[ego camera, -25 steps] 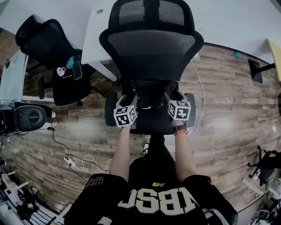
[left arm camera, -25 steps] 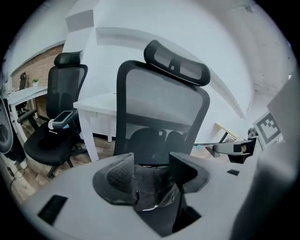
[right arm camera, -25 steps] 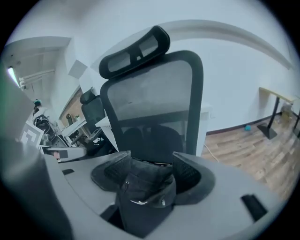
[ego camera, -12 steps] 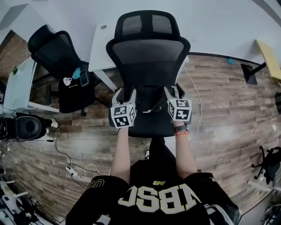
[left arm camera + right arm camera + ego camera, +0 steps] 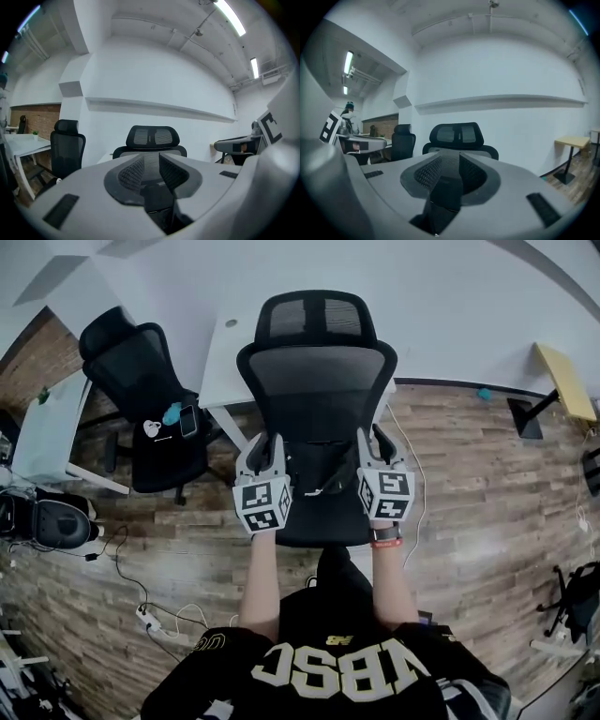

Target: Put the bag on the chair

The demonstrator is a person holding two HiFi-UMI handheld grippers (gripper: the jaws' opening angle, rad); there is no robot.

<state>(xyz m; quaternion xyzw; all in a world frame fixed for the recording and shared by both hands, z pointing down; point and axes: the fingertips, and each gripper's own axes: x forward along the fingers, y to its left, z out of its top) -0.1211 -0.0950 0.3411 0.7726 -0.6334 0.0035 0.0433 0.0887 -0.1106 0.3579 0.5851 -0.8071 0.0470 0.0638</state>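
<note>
over the chair (image 5: 316,381), bag (image 5: 317,470) crosswise between left gripper (image 5: 265,448) and right gripper (image 5: 372,442), jaws tight on its ends

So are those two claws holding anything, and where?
Yes, the black bag. The left gripper and right gripper each pinch a dark strap or edge at its own side.

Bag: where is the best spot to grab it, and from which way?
Probably by the top edge, near each end, coming down from above with one gripper per side. The bag looks like soft dark cloth, so a single grip would likely let it sag over the chair. The left gripper and right gripper each have dark cloth between their jaws.
</note>
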